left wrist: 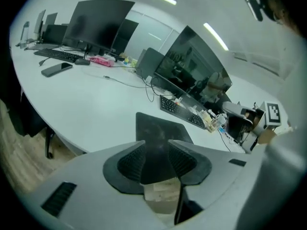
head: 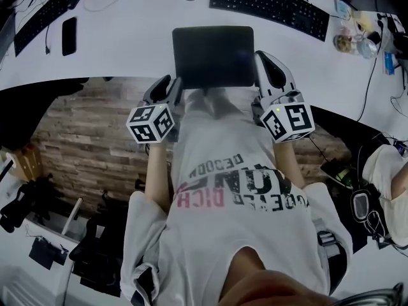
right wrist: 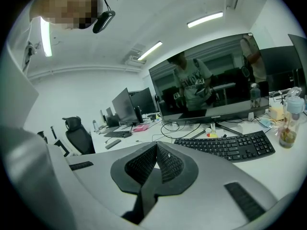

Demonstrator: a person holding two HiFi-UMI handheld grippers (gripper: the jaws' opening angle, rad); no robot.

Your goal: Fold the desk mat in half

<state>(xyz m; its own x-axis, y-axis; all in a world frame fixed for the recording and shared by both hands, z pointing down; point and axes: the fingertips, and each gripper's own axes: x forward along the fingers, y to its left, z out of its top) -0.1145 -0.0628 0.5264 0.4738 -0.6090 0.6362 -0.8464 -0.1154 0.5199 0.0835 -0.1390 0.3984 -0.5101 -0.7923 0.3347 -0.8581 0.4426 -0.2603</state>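
One desk mat (head: 213, 56) lies flat on the white, smooth, curved worktop (head: 127, 50). It sits right at the near edge, between our two tools. It is a dark, matte rectangle with rounded corners, and the left gripper view shows faint pale scuffs on its surface.

The left hand-held gripper (head: 173, 88) sits at the mat's near left corner. Its two ribbed black pads stand apart, with the mat's near edge showing in the gap and neither pad pressing on it. The right hand-held gripper (head: 266, 65) is against the mat's right edge with its meshed pads brought together at the tips. We cannot tell whether any of the mat is pinched there.

Each tool has a grey moulded shell and one cube with square markers, so two in all. Farther back we count two black keyboards (head: 271, 5) (head: 38, 21) and one dark phone (head: 69, 36). Below the edge the floor (head: 83, 145) looks like rough brick.
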